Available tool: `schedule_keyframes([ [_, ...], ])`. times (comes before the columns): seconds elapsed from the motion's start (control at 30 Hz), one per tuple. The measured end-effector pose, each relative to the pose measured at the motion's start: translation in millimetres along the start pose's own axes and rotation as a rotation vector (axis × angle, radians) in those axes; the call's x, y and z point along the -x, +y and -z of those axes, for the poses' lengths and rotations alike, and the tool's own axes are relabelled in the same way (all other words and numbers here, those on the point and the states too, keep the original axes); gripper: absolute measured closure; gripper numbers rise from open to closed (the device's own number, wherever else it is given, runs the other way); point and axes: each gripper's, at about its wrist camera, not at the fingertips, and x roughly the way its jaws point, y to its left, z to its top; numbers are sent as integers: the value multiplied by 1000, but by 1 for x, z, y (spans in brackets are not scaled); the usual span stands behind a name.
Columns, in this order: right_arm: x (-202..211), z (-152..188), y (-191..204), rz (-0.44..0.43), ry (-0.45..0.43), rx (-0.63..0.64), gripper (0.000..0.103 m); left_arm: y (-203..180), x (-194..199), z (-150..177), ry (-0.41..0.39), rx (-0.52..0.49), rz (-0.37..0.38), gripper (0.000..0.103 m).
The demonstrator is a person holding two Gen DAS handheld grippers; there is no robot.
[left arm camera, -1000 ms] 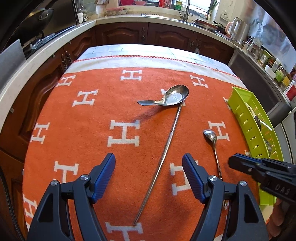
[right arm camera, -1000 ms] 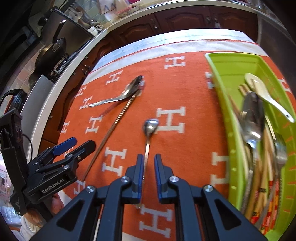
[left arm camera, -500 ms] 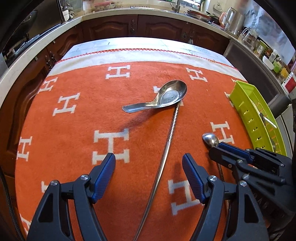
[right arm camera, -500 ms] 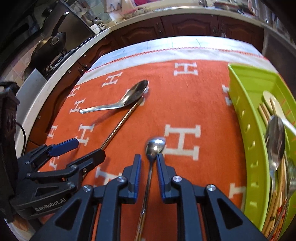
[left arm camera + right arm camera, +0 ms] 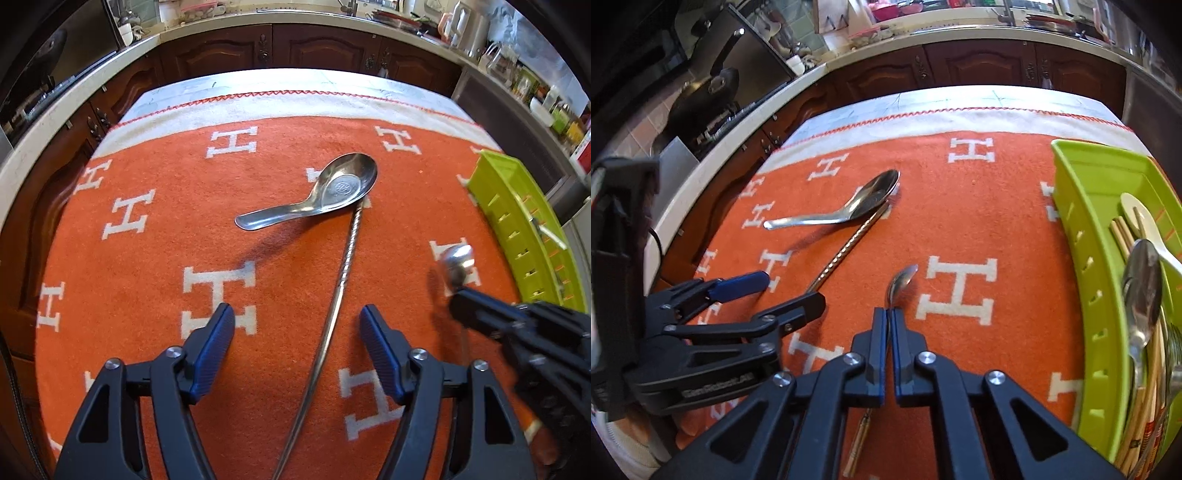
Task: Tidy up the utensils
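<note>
On the orange blanket (image 5: 155,280) lie a broad steel soup spoon (image 5: 332,192) and a long twisted steel stirrer (image 5: 343,266). My left gripper (image 5: 297,332) hangs over the stirrer's shaft, which runs between its blue pads untouched; its jaws are closing. In the right wrist view my right gripper (image 5: 886,314) is shut on the handle of a small teaspoon (image 5: 903,280), just behind the bowl, which is tipped onto its side. The handle's gold end (image 5: 860,439) shows below the fingers. The left gripper (image 5: 792,291) sits close on the left, over the stirrer (image 5: 849,247).
A lime green slotted tray (image 5: 1082,229) stands at the blanket's right edge, holding chopsticks, a white spoon and steel cutlery. The two grippers are near each other, as the right gripper (image 5: 458,295) shows in the left wrist view. Dark cabinets and a worktop ring the table.
My right gripper has shut on the teaspoon's handle, and the spoon's bowl has tipped sideways. The left gripper has come forward and lower over the stirrer, its jaws a little narrower.
</note>
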Motion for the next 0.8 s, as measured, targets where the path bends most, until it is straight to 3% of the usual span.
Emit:
schedule_keyframes([
  [0.07, 8, 0, -4, -11, -13, -10, 101, -5, 0, 1, -3, -26, -30, 49],
  [0.13, 16, 1, -7, -23, -22, -22, 101, -12, 3, 2, -3, -54, -23, 66],
  [0.17, 18, 2, -8, -24, -25, -25, 101, -16, 4, 3, -2, -69, -22, 85],
  [0.2, 20, 2, -9, -27, -27, -29, 101, -20, 4, 3, 1, -81, -18, 97],
  [0.3, 28, 6, -13, -32, -35, -44, 101, -26, 7, 7, -6, -85, -29, 99],
  [0.6, 75, 11, -32, -78, -109, -95, 101, -21, 47, 24, -35, 55, 118, 100],
  [0.8, 112, 13, -51, -67, -158, -113, 101, -43, 86, 20, -81, 80, 206, 100],
])
